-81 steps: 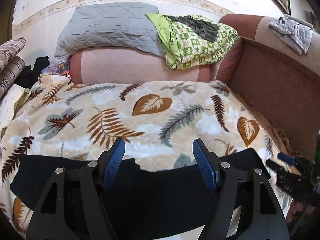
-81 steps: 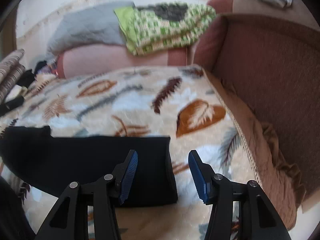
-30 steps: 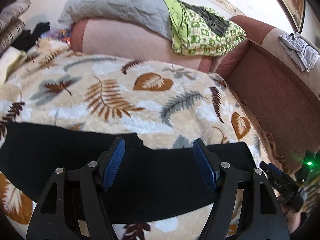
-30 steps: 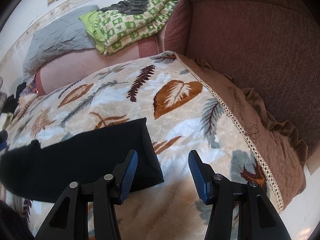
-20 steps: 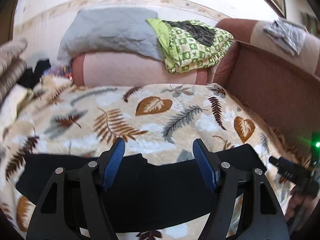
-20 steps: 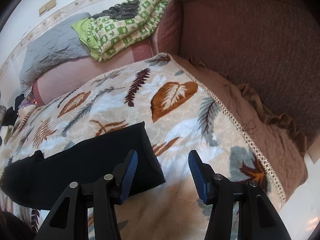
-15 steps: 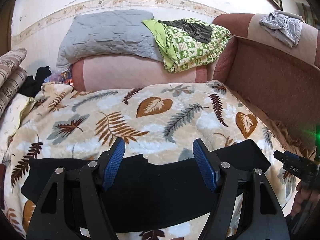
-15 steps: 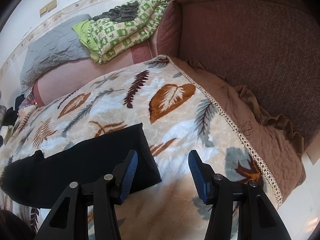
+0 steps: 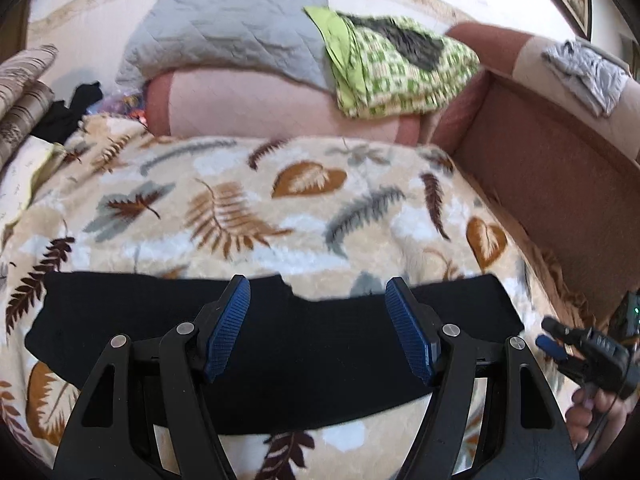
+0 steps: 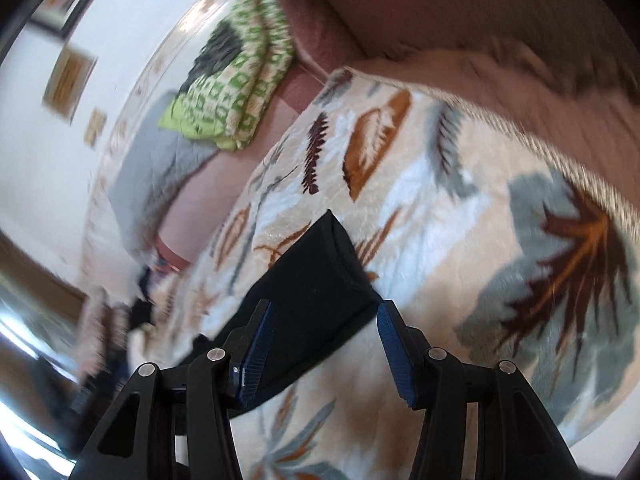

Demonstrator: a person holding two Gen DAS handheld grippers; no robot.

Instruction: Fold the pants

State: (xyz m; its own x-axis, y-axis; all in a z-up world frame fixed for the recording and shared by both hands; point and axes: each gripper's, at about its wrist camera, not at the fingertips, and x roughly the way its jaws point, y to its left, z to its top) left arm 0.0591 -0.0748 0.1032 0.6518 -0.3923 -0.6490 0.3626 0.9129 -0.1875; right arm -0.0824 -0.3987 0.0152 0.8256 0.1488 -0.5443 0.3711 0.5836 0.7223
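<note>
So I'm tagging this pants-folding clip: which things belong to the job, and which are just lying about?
Job:
black pants
leaf-print blanket they lie on
left gripper, open
right gripper, open

Lying about:
green checked bedding
grey quilt
grey garment on the sofa back

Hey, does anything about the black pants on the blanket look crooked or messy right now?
Mostly tidy: the black pants lie flat as a long strip on the leaf-print blanket. Only the far edge looks uneven, with a small step near the middle.
</note>
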